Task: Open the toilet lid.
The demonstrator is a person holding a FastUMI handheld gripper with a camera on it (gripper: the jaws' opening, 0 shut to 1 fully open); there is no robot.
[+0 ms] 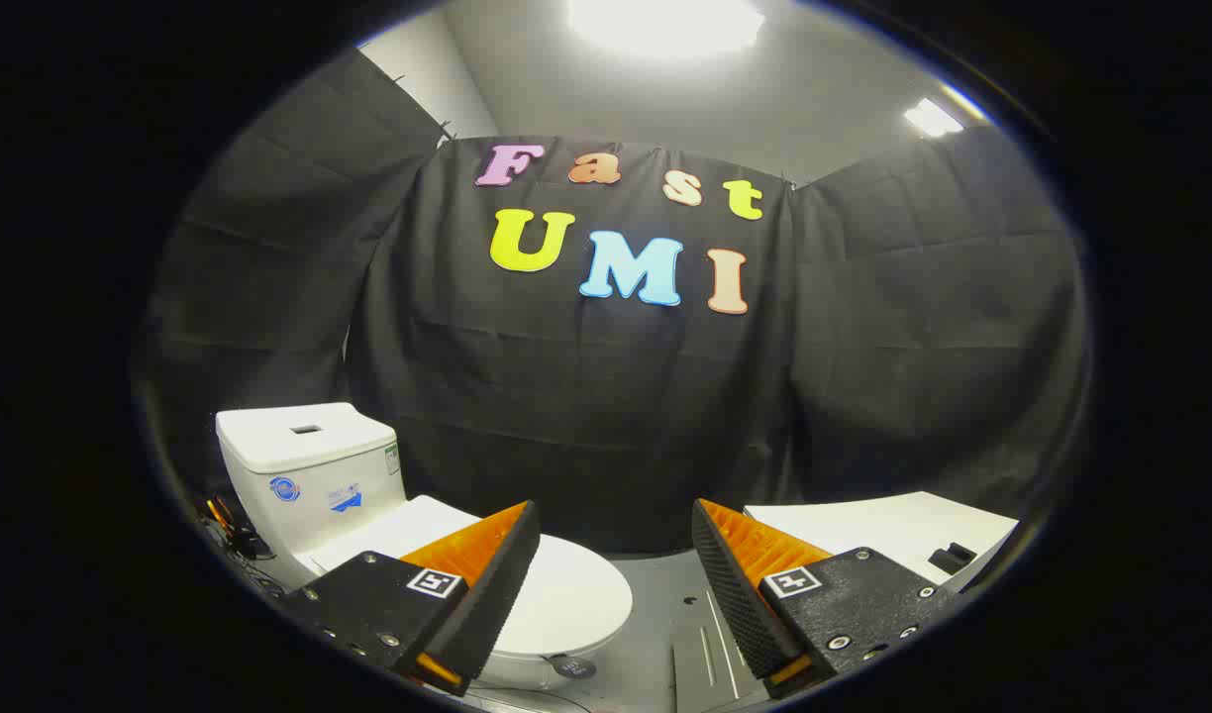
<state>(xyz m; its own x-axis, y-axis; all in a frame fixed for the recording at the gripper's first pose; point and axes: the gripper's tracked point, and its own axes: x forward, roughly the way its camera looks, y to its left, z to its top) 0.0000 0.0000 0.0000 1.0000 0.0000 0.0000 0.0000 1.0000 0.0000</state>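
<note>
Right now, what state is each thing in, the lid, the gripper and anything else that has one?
toilet lid: down, closed over the bowl
gripper: open, fingers spread, holding nothing, above the lid's front
ceiling light: on

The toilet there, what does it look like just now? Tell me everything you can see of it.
The toilet is white and glossy, like ceramic, with a boxy tank carrying a button on top and stickers on its front. Its lid lies closed, flat over the bowl. It stands beside the black cloth wall, partly behind the left finger of the open gripper, which touches nothing.
</note>
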